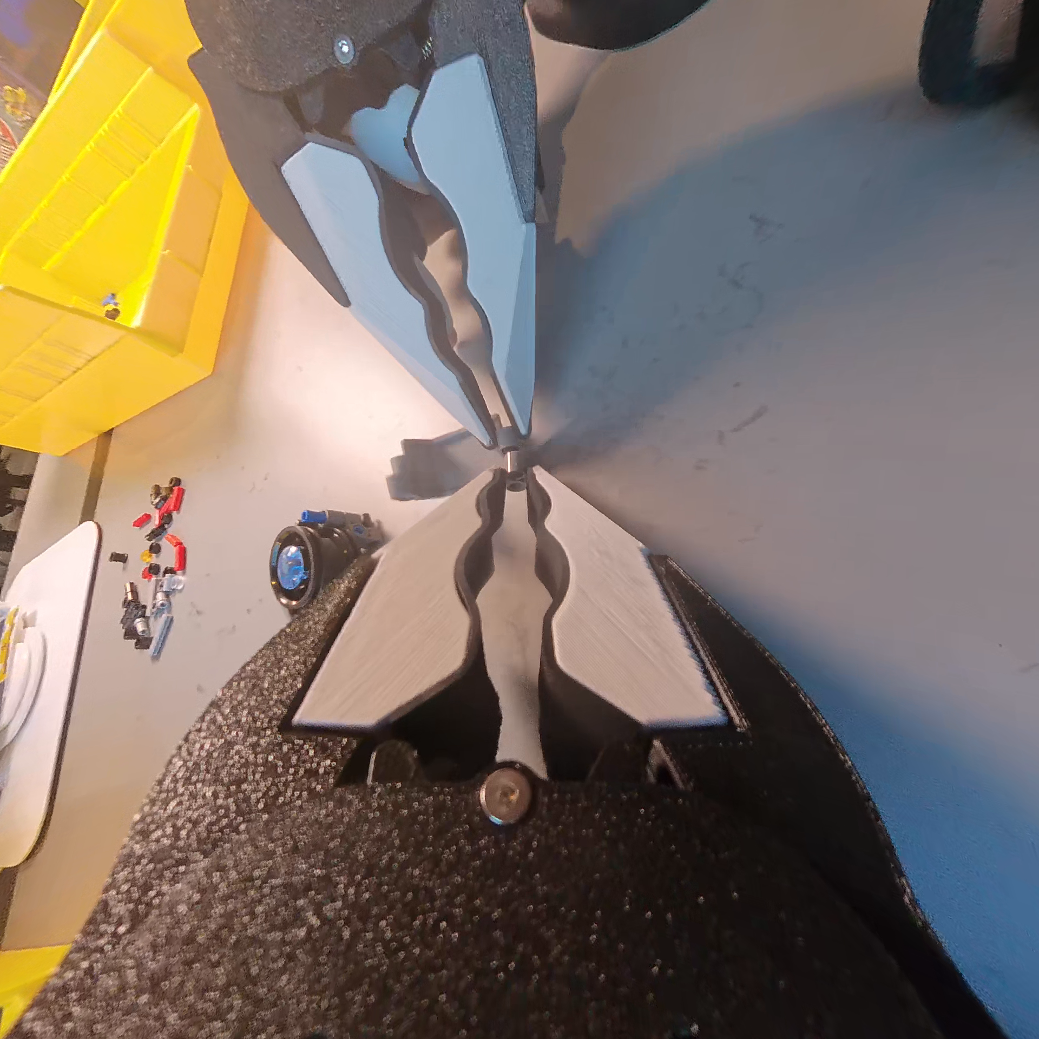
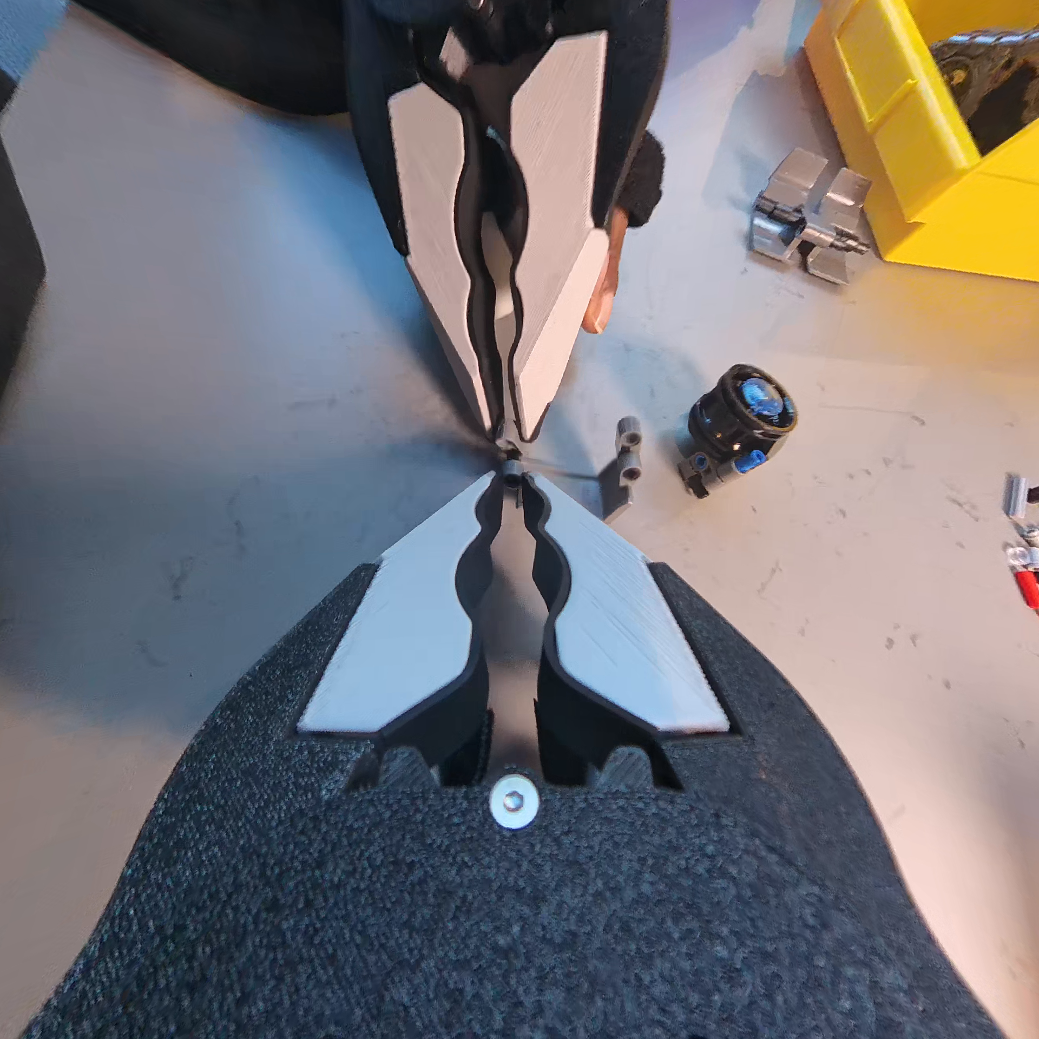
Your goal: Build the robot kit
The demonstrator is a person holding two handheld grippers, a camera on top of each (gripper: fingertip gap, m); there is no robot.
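**Two grippers tip to tip over a small grey piece**

- Left gripper (image 1: 513,475): fingers narrowed to a slim gap, tips pinching a small grey sleeve (image 1: 513,482) at frame centre.
- Right gripper (image 2: 510,478): comes in from the opposite side, tips closed on a small grey bush (image 2: 511,466); a thin dark pin (image 1: 509,456) spans the two pieces. Whether bush and sleeve are one part cannot be told.
- Grey table (image 1: 787,393): beneath both.
- Black wheel with blue hub (image 2: 742,416): centre right of the right wrist view.
- Grey connector beam (image 2: 627,461): just beside the tips.
- Loose small parts, red, black, grey (image 1: 154,562): left centre.
- Yellow bin (image 1: 101,225): upper left.
- Silver block assembly (image 2: 804,219): upper right, near a yellow bin.
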